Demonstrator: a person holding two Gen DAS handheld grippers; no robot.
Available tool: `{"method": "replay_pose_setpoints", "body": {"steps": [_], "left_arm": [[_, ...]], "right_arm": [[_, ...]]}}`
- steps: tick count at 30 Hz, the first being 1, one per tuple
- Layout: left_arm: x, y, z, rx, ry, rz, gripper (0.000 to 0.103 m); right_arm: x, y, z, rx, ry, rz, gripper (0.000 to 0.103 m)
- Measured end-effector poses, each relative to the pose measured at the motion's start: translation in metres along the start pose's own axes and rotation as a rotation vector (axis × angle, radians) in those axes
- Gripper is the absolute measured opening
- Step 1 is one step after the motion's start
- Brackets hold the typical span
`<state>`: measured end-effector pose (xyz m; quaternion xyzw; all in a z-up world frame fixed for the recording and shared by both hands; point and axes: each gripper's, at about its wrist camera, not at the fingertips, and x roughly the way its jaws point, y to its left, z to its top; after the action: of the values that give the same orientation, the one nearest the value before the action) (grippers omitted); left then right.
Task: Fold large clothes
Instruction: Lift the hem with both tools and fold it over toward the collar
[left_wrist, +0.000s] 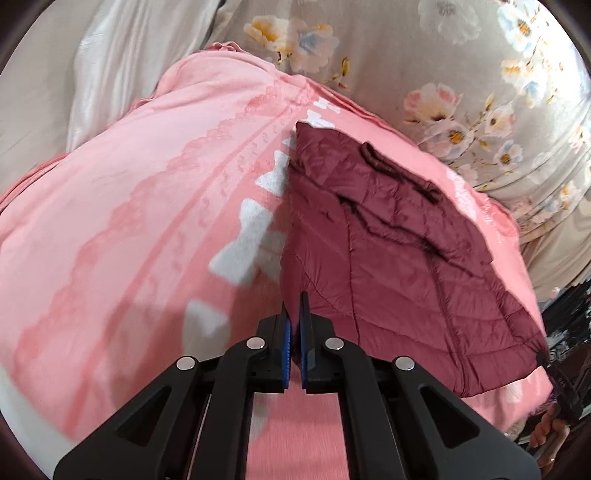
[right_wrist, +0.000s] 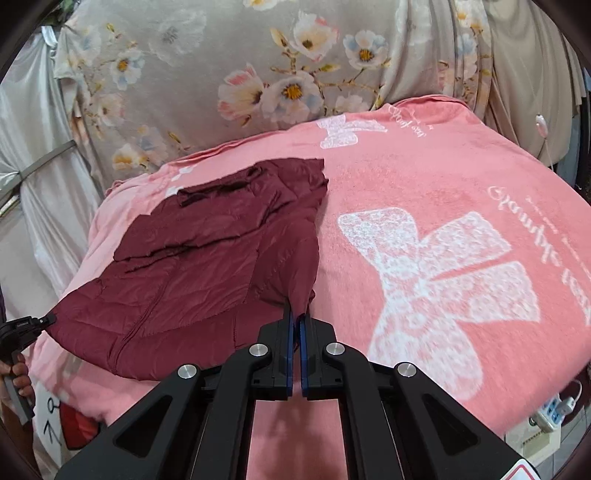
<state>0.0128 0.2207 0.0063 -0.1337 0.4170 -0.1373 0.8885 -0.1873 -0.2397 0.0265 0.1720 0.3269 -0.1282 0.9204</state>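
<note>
A maroon quilted jacket (left_wrist: 388, 236) lies partly folded on a pink blanket (left_wrist: 129, 192) with white bows. My left gripper (left_wrist: 294, 306) is shut on the jacket's near corner edge. In the right wrist view the jacket (right_wrist: 207, 243) lies at centre left on the blanket (right_wrist: 424, 177). My right gripper (right_wrist: 295, 314) is shut on a pulled-up point of the jacket's near right edge. The other gripper (right_wrist: 22, 328) shows at the far left, holding the jacket's left corner.
A floral grey cover (right_wrist: 229, 74) hangs behind the blanket. Silvery fabric (right_wrist: 40, 192) stands at the left. A power strip (right_wrist: 550, 410) lies low on the right. A hand (left_wrist: 550, 432) shows at the lower right of the left wrist view.
</note>
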Motion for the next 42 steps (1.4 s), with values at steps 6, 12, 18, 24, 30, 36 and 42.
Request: {"method": "replay_pose_setpoints", "body": {"steps": [6,12,18,24,30,36,42], "left_arm": [[-0.079,0.013,-0.02,-0.058,-0.085,-0.044,0.002],[-0.125,-0.019,0.018,0.027,-0.242,-0.032,0.002],[-0.075,-0.051,0.094,0.101,-0.289,0.032,0.002],[0.025,-0.076,0.153,0.171,-0.23,0.157,0.002],[0.121,-0.073,0.176,0.172,-0.125,0.227,0.002],[0.192,-0.066,0.172,0.184,-0.034,0.28,0.002],[0.225,-0.061,0.165,0.204,0.005,0.301,0.002]], "right_arm": [[-0.085,-0.001,-0.013,0.042,-0.087,0.054,0.001],[-0.111,0.016,0.043,0.011,-0.246,0.107,0.001],[-0.041,0.028,0.128,0.034,-0.253,0.089,0.001],[0.054,0.034,0.182,0.048,-0.175,0.01,0.001],[0.139,0.033,0.198,0.061,-0.075,-0.064,0.001],[0.207,0.021,0.193,0.078,0.015,-0.119,0.001],[0.242,0.013,0.184,0.085,0.065,-0.142,0.001]]}}
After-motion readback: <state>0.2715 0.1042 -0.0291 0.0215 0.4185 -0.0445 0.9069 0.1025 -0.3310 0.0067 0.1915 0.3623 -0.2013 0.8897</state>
